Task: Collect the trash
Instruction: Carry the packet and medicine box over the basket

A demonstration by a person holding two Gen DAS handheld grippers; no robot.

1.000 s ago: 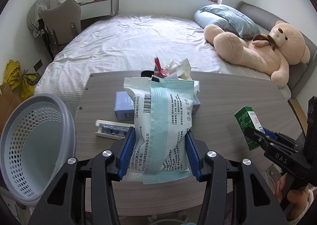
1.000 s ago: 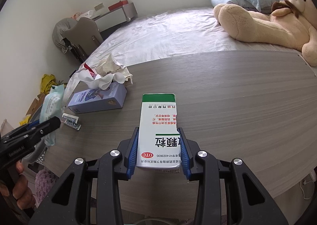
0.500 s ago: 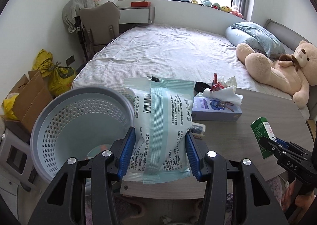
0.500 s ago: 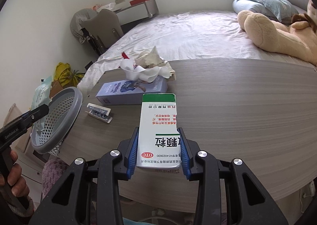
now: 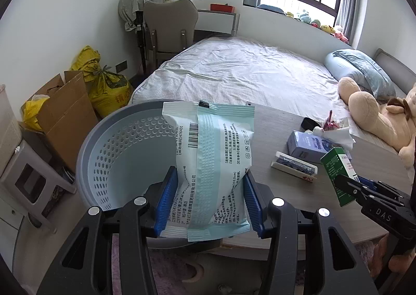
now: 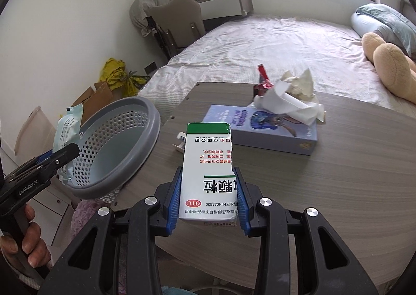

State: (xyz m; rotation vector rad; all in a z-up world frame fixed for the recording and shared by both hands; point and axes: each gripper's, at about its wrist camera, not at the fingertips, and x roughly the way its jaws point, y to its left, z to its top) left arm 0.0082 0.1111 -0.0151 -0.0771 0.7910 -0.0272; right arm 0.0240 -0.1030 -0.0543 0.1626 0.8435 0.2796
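Note:
My left gripper [image 5: 209,197] is shut on a white and pale green plastic packet [image 5: 210,159] and holds it over the near rim of the grey perforated basket [image 5: 117,154] beside the table's left end. In the right wrist view the left gripper [image 6: 56,161] holds the packet [image 6: 66,136] at the basket's [image 6: 117,149] left rim. My right gripper [image 6: 208,196] is shut on a white and green medicine box [image 6: 208,172] above the table, right of the basket. The box also shows in the left wrist view [image 5: 338,172].
On the wooden table [image 6: 325,178] lie a blue tissue box [image 6: 262,128], crumpled white tissues with a red wrapper [image 6: 288,97] and a small blister-pack carton [image 5: 293,165]. A bed with a teddy bear [image 5: 377,113] stands behind. Cardboard boxes and yellow bags [image 5: 104,79] stand at left.
Both grippers have swung left towards the basket with their loads. The packet has moved from above the table to over the basket's near rim. The medicine box has come closer to the basket.

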